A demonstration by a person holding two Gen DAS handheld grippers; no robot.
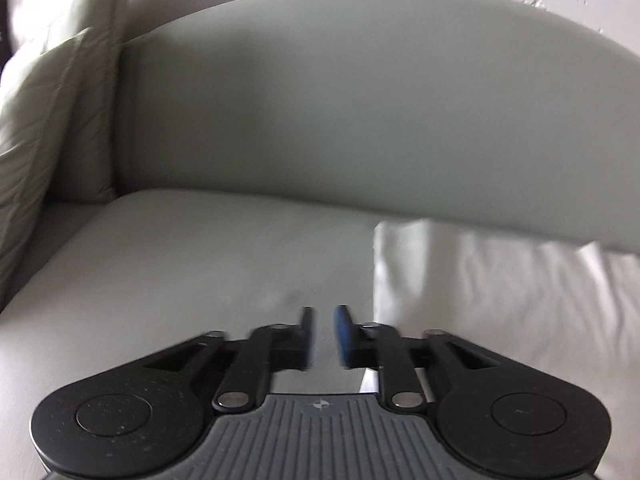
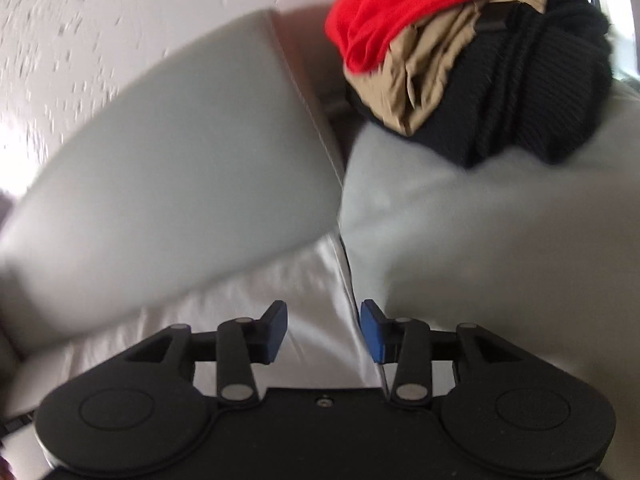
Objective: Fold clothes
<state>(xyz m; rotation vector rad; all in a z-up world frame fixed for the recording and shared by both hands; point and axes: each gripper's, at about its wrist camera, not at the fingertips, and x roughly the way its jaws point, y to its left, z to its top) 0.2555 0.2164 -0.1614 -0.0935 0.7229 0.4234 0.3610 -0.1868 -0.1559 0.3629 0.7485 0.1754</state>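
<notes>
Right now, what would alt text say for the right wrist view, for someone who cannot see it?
An open hand-held gripper with blue pads points over a white cloth lying on a grey sofa. Behind, a heap of clothes sits on the sofa: a red garment, a tan one, a black knit.

No writing to read in either view: no label, brand or number shows. The only mark is a small round crosshair sign [image 1: 321,404] on the ribbed grey body of the left gripper [image 1: 323,336], with no letters beside it.
</notes>
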